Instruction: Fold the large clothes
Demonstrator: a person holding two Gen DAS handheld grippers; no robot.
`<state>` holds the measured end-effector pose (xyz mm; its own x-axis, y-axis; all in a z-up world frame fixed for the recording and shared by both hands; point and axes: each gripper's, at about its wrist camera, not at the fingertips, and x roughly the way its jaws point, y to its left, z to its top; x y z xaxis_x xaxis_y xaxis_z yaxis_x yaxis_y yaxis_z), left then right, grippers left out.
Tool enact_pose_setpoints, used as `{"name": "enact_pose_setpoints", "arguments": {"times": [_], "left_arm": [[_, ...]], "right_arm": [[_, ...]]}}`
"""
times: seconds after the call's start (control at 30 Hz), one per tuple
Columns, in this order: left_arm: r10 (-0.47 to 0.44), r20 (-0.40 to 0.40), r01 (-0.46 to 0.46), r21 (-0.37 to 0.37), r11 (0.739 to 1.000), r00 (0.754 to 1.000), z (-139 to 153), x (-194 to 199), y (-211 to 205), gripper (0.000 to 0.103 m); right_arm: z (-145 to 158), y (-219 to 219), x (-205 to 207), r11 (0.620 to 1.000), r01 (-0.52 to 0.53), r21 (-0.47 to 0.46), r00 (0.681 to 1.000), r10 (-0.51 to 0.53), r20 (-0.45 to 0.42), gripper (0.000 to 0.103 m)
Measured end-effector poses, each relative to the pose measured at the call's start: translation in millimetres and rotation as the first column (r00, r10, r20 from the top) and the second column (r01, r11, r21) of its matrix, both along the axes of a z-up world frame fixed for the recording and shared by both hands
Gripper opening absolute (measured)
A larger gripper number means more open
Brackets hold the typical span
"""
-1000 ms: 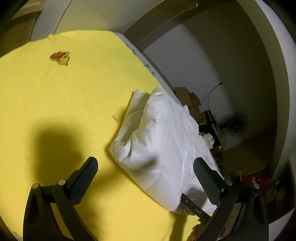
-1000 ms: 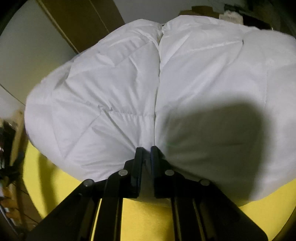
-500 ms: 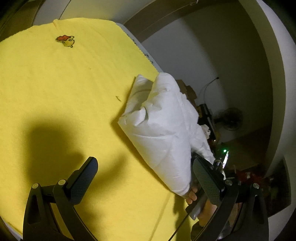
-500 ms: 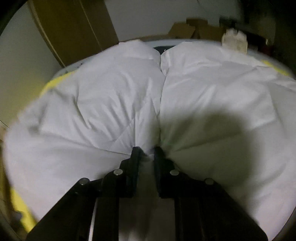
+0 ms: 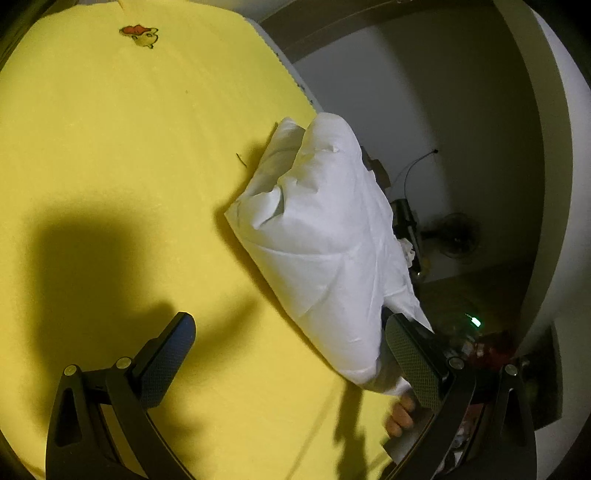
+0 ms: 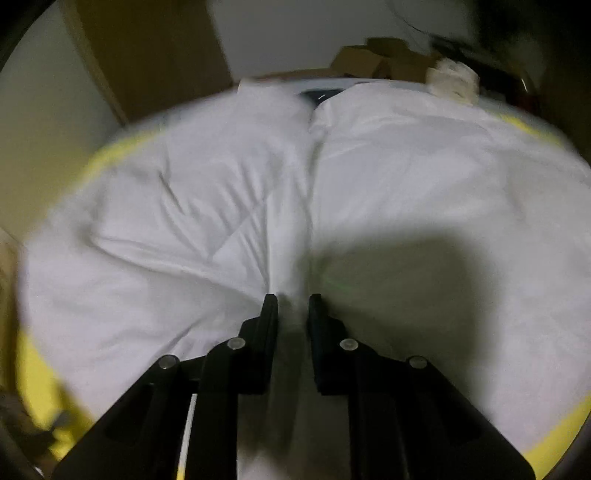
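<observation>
Since the earlier frame the puffy white quilted garment (image 5: 325,236) is lying further up and to the right in the left wrist view, closer to the edge of the bright yellow terry bed cover (image 5: 110,155), and the small red-and-yellow embroidered motif (image 5: 140,35) is sitting nearer the top of the picture. In the right wrist view the garment (image 6: 229,206) is spreading flatter over the yellow cover (image 6: 35,373), which is now showing along both sides.

The left gripper (image 5: 290,362) is hovering over bare yellow cover with its jaws spread wide and nothing between them; its dark shadow is falling on the fabric to the left. Its right finger is standing in front of the garment's lower corner and hiding part of it. Just beneath that corner a person's hand (image 5: 400,415) is showing, fingers curled around something dark, probably the other tool's handle, though the finger is blocking the view.

The right gripper (image 6: 293,306) is pointing down onto the garment, its jaws opening, with a narrow ridge of white fabric standing between them; the picture is blurred, so whether the pads are pressing on it is hard to judge, but they appear to be just clear of it.

Beyond the bed, brown cardboard boxes (image 6: 373,61) are lying against the pale wall, and a dark standing fan (image 5: 458,236) and a small green light (image 5: 475,322) are showing in the dim corner.
</observation>
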<state>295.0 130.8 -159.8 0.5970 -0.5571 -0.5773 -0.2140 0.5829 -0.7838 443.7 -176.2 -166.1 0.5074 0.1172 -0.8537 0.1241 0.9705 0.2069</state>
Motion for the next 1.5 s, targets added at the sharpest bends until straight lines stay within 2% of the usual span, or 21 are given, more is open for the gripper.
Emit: {"name": "enact_pose_setpoints", "arguments": {"times": [0.07,0.13,0.23,0.33,0.37,0.4,0.43,0.5,0.53,0.63,0.7,0.73,0.8,0.83,0.9,0.97,1.1,1.17,1.3,1.4,1.5], "left_arm": [[0.01,-0.012,-0.01,0.004,1.0,1.0,-4,2,3,0.103],[0.022,-0.026,-0.023,-0.008,1.0,0.999,-6,5,4,0.103],[0.02,-0.037,-0.021,-0.008,1.0,0.999,-7,8,-1,0.103],[-0.003,-0.031,0.002,-0.002,1.0,1.0,-6,5,-8,0.103],[-0.005,-0.027,0.005,0.001,1.0,1.0,-6,2,-8,0.103],[-0.004,-0.026,0.004,0.003,1.0,1.0,-7,1,-8,0.103],[0.003,-0.03,-0.003,0.001,1.0,1.0,-7,1,-7,0.103],[0.015,-0.033,-0.015,-0.019,1.0,0.999,-8,-1,-6,0.103],[0.015,-0.032,-0.016,-0.037,0.999,0.999,-8,-2,-5,0.103],[0.001,-0.019,-0.003,-0.087,0.996,1.0,-9,-3,-6,0.103],[0.0,-0.015,-0.002,-0.124,0.992,1.0,-11,-5,-4,0.103],[0.001,-0.013,-0.003,-0.146,0.989,1.0,-13,-5,-3,0.103],[0.002,-0.021,-0.006,-0.183,0.983,1.0,-17,0,0,0.103],[0.009,-0.026,-0.014,-0.192,0.981,1.0,-19,3,1,0.103],[0.009,-0.038,-0.016,-0.206,0.978,0.999,-23,15,3,0.103],[-0.001,-0.064,-0.014,-0.235,0.972,0.998,-27,31,4,0.103],[-0.001,-0.043,-0.007,-0.183,0.983,0.999,-21,62,8,0.103],[-0.045,-0.06,0.035,-0.165,0.986,0.997,-26,86,15,0.103],[-0.162,-0.057,0.143,-0.251,0.957,0.985,-38,118,17,0.103],[-0.281,-0.049,0.254,-0.298,0.92,0.959,-41,142,13,0.103],[-0.385,-0.072,0.352,-0.279,0.893,0.92,-40,169,7,0.103]], "right_arm": [[6,2,-24,0.999,-0.014,0.035,1.0,0.014,-0.02,0.019],[-7,15,-31,0.998,-0.067,0.019,0.996,0.068,-0.065,0.018],[-32,37,-37,0.99,-0.112,-0.088,0.993,0.11,-0.033,0.018],[-30,53,-36,0.977,-0.128,-0.169,0.992,0.125,-0.03,0.018],[-22,52,-35,0.98,-0.126,-0.151,0.992,0.12,-0.047,0.019],[-12,46,-29,0.989,-0.112,-0.101,0.993,0.108,-0.041,0.019],[8,40,-20,0.993,-0.094,-0.073,0.995,0.096,0.017,0.02],[42,18,9,0.998,-0.03,-0.046,0.993,0.035,0.112,0.048],[43,12,27,0.999,-0.009,-0.041,0.994,0.013,0.108,0.05],[12,-11,94,1.0,0.025,0.005,0.999,-0.025,0.021,0.05],[-20,-24,109,1.0,0.002,-0.02,0.997,-0.003,-0.072,0.051],[-29,-24,113,0.999,-0.023,-0.032,0.997,0.02,-0.072,0.051],[-24,-18,110,0.994,-0.064,-0.089,0.996,0.058,-0.064,0.052],[-17,-20,105,0.995,-0.055,-0.078,0.997,0.051,-0.058,0.052],[7,-42,86,1.0,0.005,0.03,1.0,-0.005,0.012,0.052],[36,-53,57,0.995,-0.008,0.099,0.995,-0.002,0.095,0.053],[66,-57,13,0.993,-0.087,0.076,0.984,0.074,0.162,0.057],[74,-56,-4,0.989,-0.116,0.086,0.98,0.1,0.175,0.059],[92,-67,-23,0.988,-0.132,0.077,0.973,0.114,0.203,0.06],[97,-72,-26,0.986,-0.151,0.068,0.969,0.134,0.208,0.063],[92,-75,-23,0.987,-0.142,0.074,0.974,0.126,0.187,0.064]]}}
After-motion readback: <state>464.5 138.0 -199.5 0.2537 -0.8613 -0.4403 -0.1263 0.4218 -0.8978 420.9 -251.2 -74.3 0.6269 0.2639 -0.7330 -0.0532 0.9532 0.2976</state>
